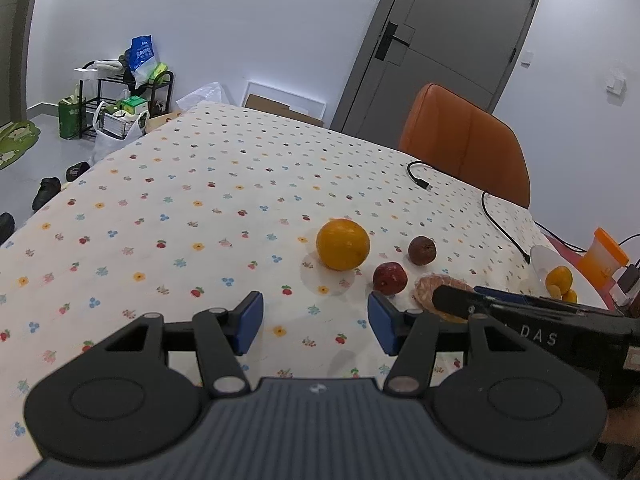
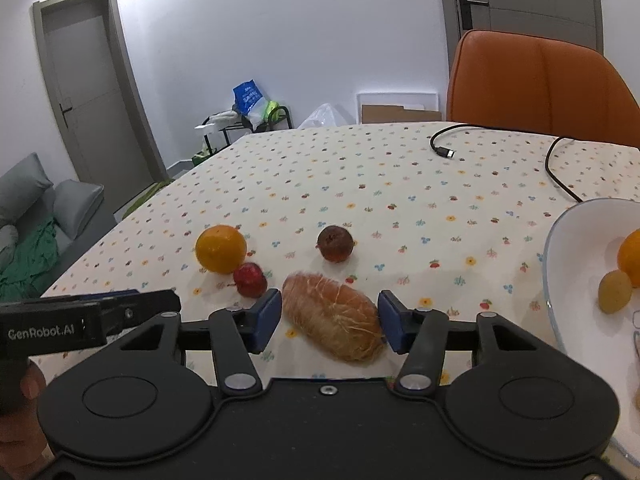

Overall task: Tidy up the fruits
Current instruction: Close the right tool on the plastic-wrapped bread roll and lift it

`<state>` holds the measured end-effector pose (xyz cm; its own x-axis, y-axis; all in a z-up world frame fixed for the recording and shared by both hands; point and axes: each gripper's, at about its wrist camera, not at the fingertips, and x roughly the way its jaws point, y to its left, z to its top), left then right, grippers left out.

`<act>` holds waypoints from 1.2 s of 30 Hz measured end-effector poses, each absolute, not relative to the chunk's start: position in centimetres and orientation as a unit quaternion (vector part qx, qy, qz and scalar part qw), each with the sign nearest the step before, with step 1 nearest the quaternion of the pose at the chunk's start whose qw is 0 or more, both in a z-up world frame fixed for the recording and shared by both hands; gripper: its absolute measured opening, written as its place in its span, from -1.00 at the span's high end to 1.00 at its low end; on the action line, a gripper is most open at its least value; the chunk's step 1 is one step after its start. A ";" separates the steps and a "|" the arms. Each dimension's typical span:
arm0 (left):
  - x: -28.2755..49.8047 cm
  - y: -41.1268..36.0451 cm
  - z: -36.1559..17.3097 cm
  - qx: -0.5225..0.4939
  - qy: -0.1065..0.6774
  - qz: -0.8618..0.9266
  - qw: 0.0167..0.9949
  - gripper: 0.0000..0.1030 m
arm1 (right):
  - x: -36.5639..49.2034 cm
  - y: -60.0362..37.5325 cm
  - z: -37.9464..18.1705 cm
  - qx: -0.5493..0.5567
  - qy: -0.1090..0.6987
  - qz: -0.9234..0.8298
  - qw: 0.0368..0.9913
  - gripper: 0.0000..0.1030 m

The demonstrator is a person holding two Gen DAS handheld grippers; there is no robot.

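Note:
On the flowered tablecloth lie an orange (image 1: pixel 343 244) (image 2: pixel 221 248), a small red fruit (image 1: pixel 390 278) (image 2: pixel 250 280), a dark brown fruit (image 1: pixel 422 250) (image 2: pixel 335 243) and a peeled, pale orange citrus piece (image 2: pixel 333 316) (image 1: pixel 428 290). My right gripper (image 2: pixel 329 320) is open, its blue pads on either side of the peeled piece, close to it. My left gripper (image 1: pixel 316 322) is open over bare cloth, short of the orange and red fruit. A white bowl (image 2: pixel 568 264) (image 1: pixel 540 258) at the right holds an orange fruit (image 2: pixel 630 258) and a small yellowish one (image 2: pixel 615 291).
A black cable (image 2: pixel 556 168) (image 1: pixel 500 216) runs across the far right of the table. An orange chair (image 2: pixel 536 80) (image 1: pixel 464 140) stands behind the table. An orange-lidded cup (image 1: pixel 602 258) sits past the bowl. A shelf rack with bags (image 1: pixel 120 96) is on the floor at left.

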<state>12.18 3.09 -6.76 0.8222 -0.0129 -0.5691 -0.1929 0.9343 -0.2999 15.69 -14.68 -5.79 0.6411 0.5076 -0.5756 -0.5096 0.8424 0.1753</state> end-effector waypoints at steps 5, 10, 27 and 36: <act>11.8 3.3 -6.8 -0.177 0.293 0.048 0.939 -0.10 | 14.6 -14.6 -5.5 -0.002 0.325 0.291 0.900 0.09; 11.7 3.4 -6.8 -0.179 0.292 0.049 0.938 -0.10 | 14.0 -14.1 -5.4 -0.015 0.320 0.304 0.897 0.14; 12.8 2.2 -6.6 -0.171 0.291 0.035 0.941 -0.10 | 15.4 -13.1 -6.2 -0.040 0.304 0.289 0.907 0.34; 14.0 0.8 -6.6 -0.150 0.297 0.029 0.942 -0.02 | 15.8 -15.3 -6.0 0.012 0.303 0.285 0.909 0.39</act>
<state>14.01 0.76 -6.56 0.8214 -0.0356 -0.5693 -0.1432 0.9532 -0.2661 15.79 -15.30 -5.96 0.6538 0.5264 -0.5436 -0.5117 0.8368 0.1949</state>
